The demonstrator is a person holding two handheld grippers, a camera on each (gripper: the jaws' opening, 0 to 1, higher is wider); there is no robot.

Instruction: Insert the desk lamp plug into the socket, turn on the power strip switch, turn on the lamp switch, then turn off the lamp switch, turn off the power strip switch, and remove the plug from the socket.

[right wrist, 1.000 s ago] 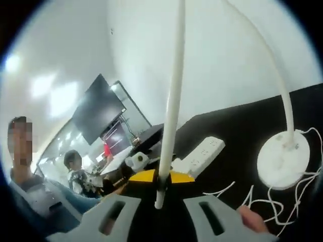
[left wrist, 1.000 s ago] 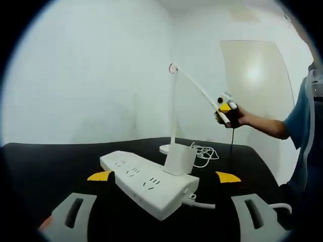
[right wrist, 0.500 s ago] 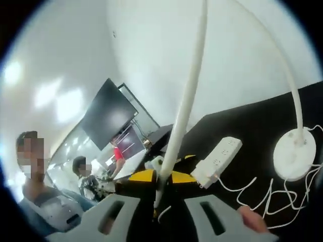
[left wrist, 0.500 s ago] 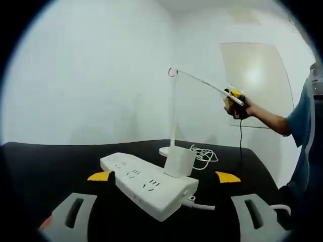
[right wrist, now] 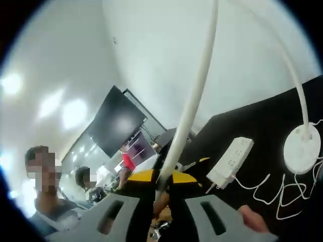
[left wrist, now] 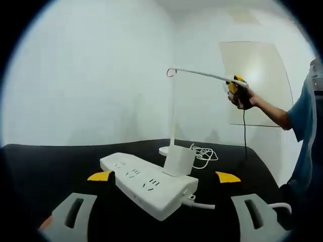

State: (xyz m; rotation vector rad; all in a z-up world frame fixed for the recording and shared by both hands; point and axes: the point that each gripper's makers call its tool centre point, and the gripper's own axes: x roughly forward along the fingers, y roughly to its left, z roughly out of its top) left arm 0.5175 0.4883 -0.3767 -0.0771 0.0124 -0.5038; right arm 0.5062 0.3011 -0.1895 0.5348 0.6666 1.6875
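Right claw (right wrist: 160, 194) gripping lamp arm (right wrist: 194, 98) tip; left claw (left wrist: 161, 214) open, power strip (left wrist: 149, 182) with plug (left wrist: 179, 160) just ahead on surface (left wrist: 60, 161).

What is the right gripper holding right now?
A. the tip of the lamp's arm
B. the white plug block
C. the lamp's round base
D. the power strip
A: the right gripper is closed on the end of the lamp arm, well above the power strip.

The right tool (left wrist: 236, 86) is raised high, jaws closed on the lamp arm (right wrist: 194, 98). The left tool (left wrist: 162, 214) sits low, jaws spread apart.
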